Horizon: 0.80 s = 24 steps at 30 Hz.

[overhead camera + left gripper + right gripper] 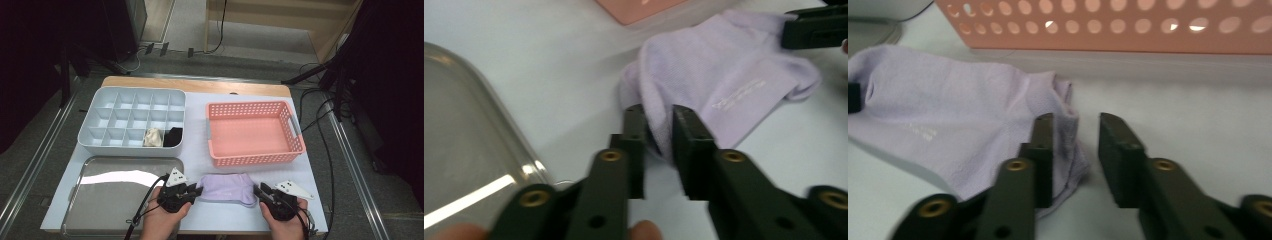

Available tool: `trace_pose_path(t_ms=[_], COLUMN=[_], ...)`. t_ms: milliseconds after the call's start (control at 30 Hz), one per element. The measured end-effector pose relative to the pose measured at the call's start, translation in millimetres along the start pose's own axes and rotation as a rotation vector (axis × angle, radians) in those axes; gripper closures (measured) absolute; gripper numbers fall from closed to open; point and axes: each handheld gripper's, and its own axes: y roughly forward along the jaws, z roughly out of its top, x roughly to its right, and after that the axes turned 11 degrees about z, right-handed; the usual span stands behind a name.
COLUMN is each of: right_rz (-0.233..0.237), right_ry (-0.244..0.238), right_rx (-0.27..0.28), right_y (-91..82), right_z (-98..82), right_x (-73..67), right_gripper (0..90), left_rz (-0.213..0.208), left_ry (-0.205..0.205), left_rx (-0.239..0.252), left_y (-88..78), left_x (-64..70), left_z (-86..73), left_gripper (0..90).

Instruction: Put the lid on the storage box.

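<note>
Socks (227, 188), a lilac folded pair, lie flat on the table (197, 145) near its front edge, between the two tools and just in front of the pink basket (254, 132), probably so each end can be worked from its own side. From the high view the left tool (196, 190) points right at the pair's left end and the right tool (260, 191) points left at its right end; both hands come in from the bottom edge, held low and roughly level, knuckles toward the person. A divided grey bin (132, 120) at the back left already holds a cream bundle (153, 137) and a black one (173, 136) in two front cells, which suggests the lilac pair is meant to be rolled and filed there too, and a steel tray (107, 192) sits at the front left. In the left gripper view the jaws stand a little apart with the fold of the socks (724, 80) between them; the pads do not seem to press, so I take this tool as released. In the right gripper view the socks (948, 110) lie beside and under the left jaw, the gap between the jaws shows bare table, and this tool too is released, holding nothing.
</note>
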Motion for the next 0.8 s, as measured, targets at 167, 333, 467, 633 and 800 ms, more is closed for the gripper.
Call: trace_pose_path(t_ms=[167, 333, 467, 633, 800], right_rz=[0.009, -0.019, -0.023, 0.008, 0.044], right_ry=[0.023, 0.001, -0.003, -0.009, -0.020], right_rx=[-0.012, -0.007, 0.004, 0.017, 0.061], right_y=[1.6, 0.7, -1.4, -3.0, -7.5], right_z=[-5.2, 0.4, 4.0, 5.0, 10.9], right_x=[-0.7, -4.6, -5.3, -9.8, -19.7], right_gripper=[80.0, 86.6, 86.6, 86.4, 86.2], left_rz=[0.002, 0.004, -0.004, -0.019, -0.014], left_ry=[0.012, 0.006, 0.011, -0.013, 0.006], left_rx=[-0.003, -0.023, -0.022, 0.028, 0.032], left_y=[1.9, 1.1, 2.2, -2.5, -4.3], left_x=[1.8, 0.7, 1.6, 0.1, 0.9], left_z=[-0.4, 0.1, -0.3, 2.0, 2.6], left_gripper=[81.3, 89.8, 88.4, 65.7, 80.5])
